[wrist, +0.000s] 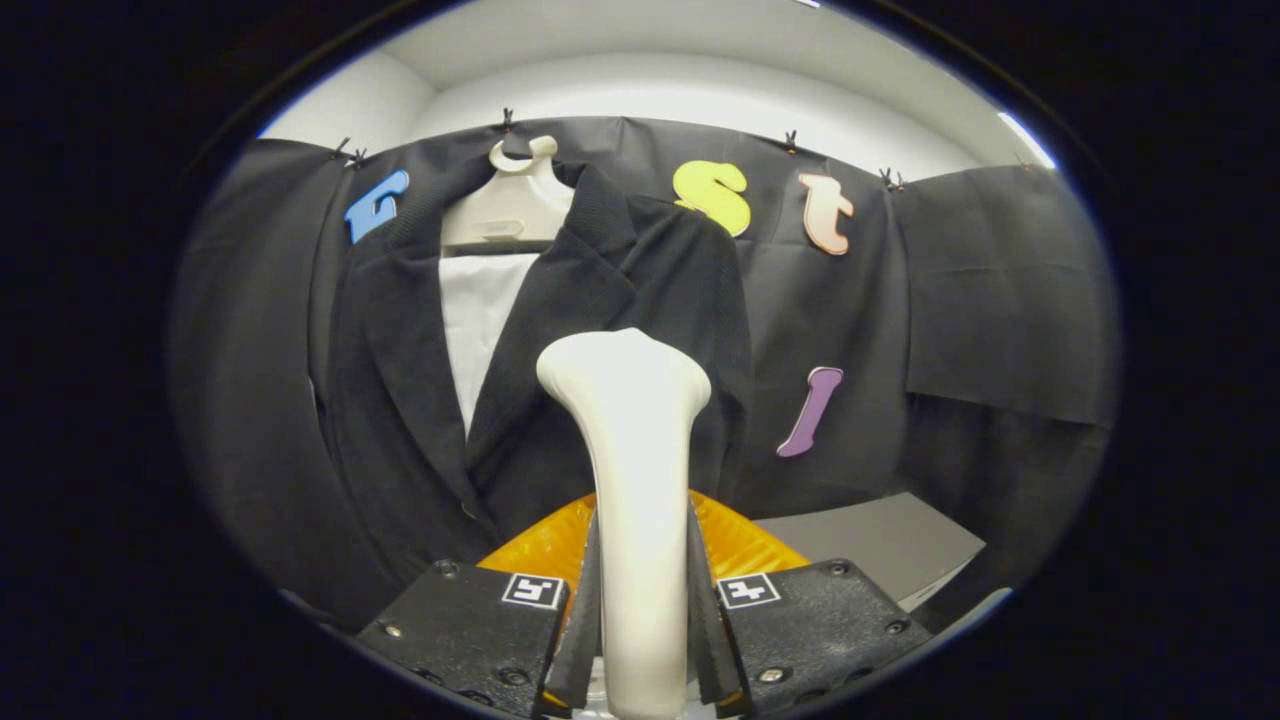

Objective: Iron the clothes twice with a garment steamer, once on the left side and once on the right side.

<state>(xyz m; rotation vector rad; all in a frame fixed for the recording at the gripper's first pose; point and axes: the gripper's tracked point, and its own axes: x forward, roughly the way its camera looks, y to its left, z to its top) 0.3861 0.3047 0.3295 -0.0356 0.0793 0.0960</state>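
A white garment steamer (632,440) stands upright between my fingers, and my gripper (640,610) is shut on its handle. The steamer's flared head points at a black jacket (590,330) just beyond it. The jacket hangs on a white hanger (512,205) against the wall, with a white shirt (480,310) showing in its open collar. The steamer head sits in front of the jacket's right front panel, below the lapel; I cannot tell whether it touches the cloth.
An orange ribbed part (740,545) lies just behind my fingers on both sides of the steamer. A grey tabletop (880,545) runs off beyond my right finger, under the black cloth wall.
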